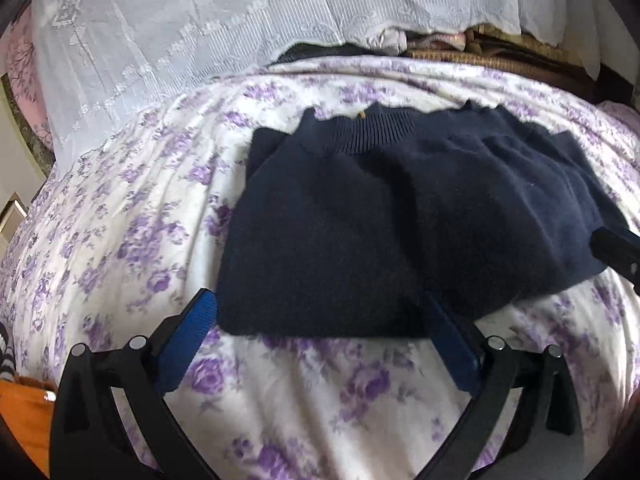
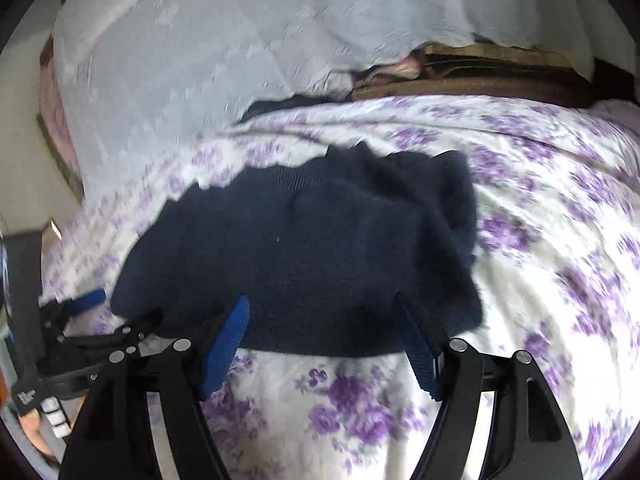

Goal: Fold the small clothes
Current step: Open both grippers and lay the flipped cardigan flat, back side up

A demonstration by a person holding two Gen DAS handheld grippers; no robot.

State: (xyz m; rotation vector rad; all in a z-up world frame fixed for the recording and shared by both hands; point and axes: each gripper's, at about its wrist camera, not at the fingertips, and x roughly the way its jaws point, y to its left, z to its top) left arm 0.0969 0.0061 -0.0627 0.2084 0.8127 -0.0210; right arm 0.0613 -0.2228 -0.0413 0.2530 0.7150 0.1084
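We have the navy sweater (image 1: 400,220) lying on the floral bedspread (image 1: 120,240), already doubled into a wide, shallow block whose long axis runs left to right, with the ribbed collar (image 1: 372,128) at the far edge, at twelve o'clock from both tools. Our left gripper (image 1: 320,312) stands wide apart at the near hem, its left finger off the cloth at seven o'clock and its right finger at the hem's edge; nothing is pinched. Our right gripper (image 2: 320,316) is likewise spread wide, both blue fingertips (image 2: 236,320) meeting the near hem, and it sits farther toward the sweater's right end. Each tool seems equally close, so we judge the next fold would carry the near hem toward twelve o'clock, or one end over the other. Whether the tips lie on the knit or are slipped beneath it we cannot tell. The right view is blurred, the sleeves are tucked out of sight, and the bunched right end at two o'clock hides how the layers stack.
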